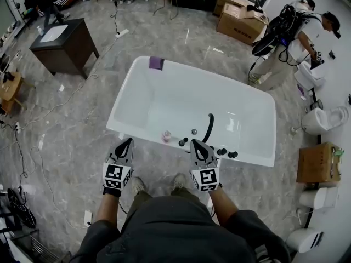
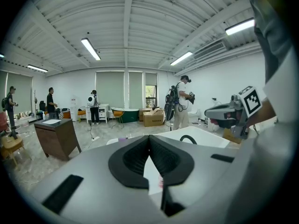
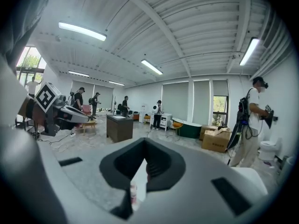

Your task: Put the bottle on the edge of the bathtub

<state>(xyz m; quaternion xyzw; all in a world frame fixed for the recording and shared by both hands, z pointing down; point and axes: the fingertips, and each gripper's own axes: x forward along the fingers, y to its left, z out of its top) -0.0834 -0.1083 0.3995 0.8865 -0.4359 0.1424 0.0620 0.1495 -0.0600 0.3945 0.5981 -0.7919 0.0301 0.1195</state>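
**Bottle stands by the near rim, both grippers empty**

I have both tools hovering over the floor just short of the bathtub (image 1: 137,66). The left gripper (image 1: 125,142) has its jaws together with nothing between them, and the right gripper (image 1: 197,144) is likewise closed and empty. The small pink bottle (image 1: 166,136) stands apart from both, between them and a little ahead, just beside the black tap fittings (image 1: 183,142).

It looks to sit on the near rim, though from this height I cannot rule out that it is just inside the basin. If it is on the rim, I judge the placing done. If not, I must open one gripper, reach forward, and lift it onto the edge.
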